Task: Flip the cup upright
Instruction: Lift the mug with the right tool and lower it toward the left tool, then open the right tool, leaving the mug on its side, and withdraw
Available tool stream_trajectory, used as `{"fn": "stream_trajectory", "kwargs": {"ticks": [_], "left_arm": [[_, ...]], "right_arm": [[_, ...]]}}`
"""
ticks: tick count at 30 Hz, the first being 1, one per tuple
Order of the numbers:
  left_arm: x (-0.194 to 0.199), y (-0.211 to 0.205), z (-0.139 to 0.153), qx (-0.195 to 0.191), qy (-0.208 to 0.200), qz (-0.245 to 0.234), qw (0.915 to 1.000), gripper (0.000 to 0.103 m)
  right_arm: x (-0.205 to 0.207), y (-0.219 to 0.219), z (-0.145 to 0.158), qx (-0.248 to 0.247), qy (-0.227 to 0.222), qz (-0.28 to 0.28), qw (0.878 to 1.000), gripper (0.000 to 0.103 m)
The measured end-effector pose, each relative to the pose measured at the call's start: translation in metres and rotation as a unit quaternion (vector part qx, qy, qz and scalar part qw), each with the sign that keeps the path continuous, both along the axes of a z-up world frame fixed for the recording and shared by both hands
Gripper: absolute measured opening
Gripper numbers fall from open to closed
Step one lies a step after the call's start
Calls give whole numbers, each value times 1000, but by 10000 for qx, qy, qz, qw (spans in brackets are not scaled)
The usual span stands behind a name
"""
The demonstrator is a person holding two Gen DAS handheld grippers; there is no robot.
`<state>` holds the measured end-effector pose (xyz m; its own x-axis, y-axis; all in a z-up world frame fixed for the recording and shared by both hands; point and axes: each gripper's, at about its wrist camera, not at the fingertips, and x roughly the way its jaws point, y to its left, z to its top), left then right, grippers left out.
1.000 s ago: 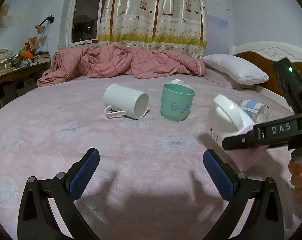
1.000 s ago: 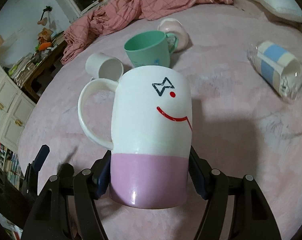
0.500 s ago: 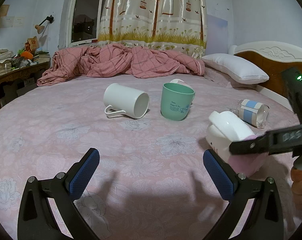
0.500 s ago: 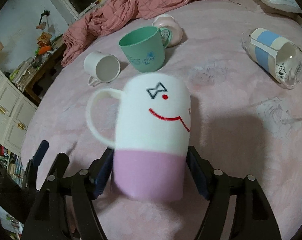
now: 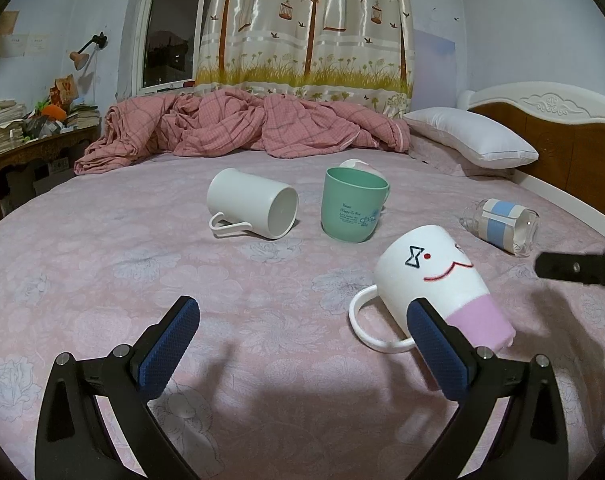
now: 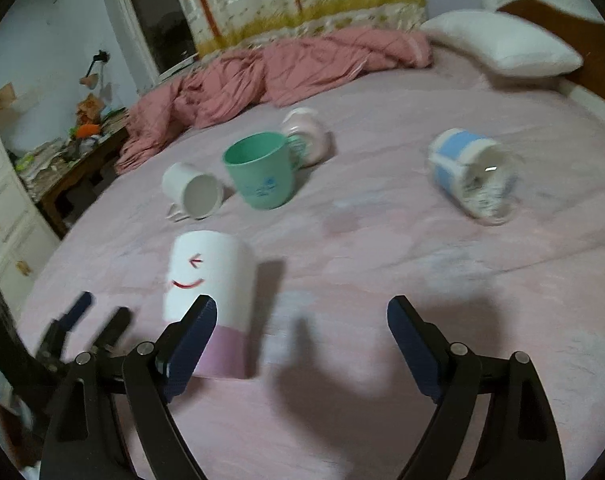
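The white and pink smiley mug (image 5: 438,280) lies free on the pink bedsheet (image 5: 102,264), tilted, its handle on the sheet toward the left. It also shows in the right wrist view (image 6: 210,288), just beyond my right gripper's left finger. My right gripper (image 6: 302,340) is open and empty; a part of it shows at the right edge of the left wrist view (image 5: 578,268). My left gripper (image 5: 302,344) is open and empty, low over the sheet, its right finger in front of the mug.
A plain white mug (image 5: 250,208) lies on its side. A green cup (image 5: 352,204) stands upright, a pink cup (image 6: 306,132) behind it. A glass cup with a blue band (image 5: 502,224) lies on its side. Quilt (image 5: 238,124), pillow (image 5: 470,140) and headboard (image 5: 562,128) stand behind.
My right gripper opened, let go of the smiley mug and drew back to the right. The mug now rests on the bed. The left gripper has not moved.
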<state>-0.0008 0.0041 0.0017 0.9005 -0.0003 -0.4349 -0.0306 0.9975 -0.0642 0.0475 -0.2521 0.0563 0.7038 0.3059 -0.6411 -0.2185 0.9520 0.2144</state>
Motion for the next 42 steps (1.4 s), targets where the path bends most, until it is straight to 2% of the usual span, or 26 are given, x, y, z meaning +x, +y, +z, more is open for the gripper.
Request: {"fn": "stream_trajectory", "kwargs": {"ticks": [6,9,15,27,34,39,42], "left_arm": [[0,0,-1,-12,4,1,10000,103],[0,0,-1,-8,-2,1,10000,103],[0,0,-1,-5,-5,2,10000,103],[0,-1,1,-23,72,6,10000,103],[0,-2,3,11,71,18,10000,103],[-5,-11,7,362,-89,16,9993,103],[-9,-10,14,225,-175,-234,9993,103]], "right_arm": [[-20,-13,-9,-810,-717,-200,9939,89],[-29,-15,-16,-992,-911,-172,9907,95],[-29,-18,-23,-854,-870,-201,9923,103],[-23,-4,-34,-1266,-678,-212,9894,103],[-20,-6,-37,-1220,-613,-231,9904,103],[-20,-7,-36,-1234,-613,-236,9902,103],[-21,-8,-36,-1220,-628,-271,9902,103]]}}
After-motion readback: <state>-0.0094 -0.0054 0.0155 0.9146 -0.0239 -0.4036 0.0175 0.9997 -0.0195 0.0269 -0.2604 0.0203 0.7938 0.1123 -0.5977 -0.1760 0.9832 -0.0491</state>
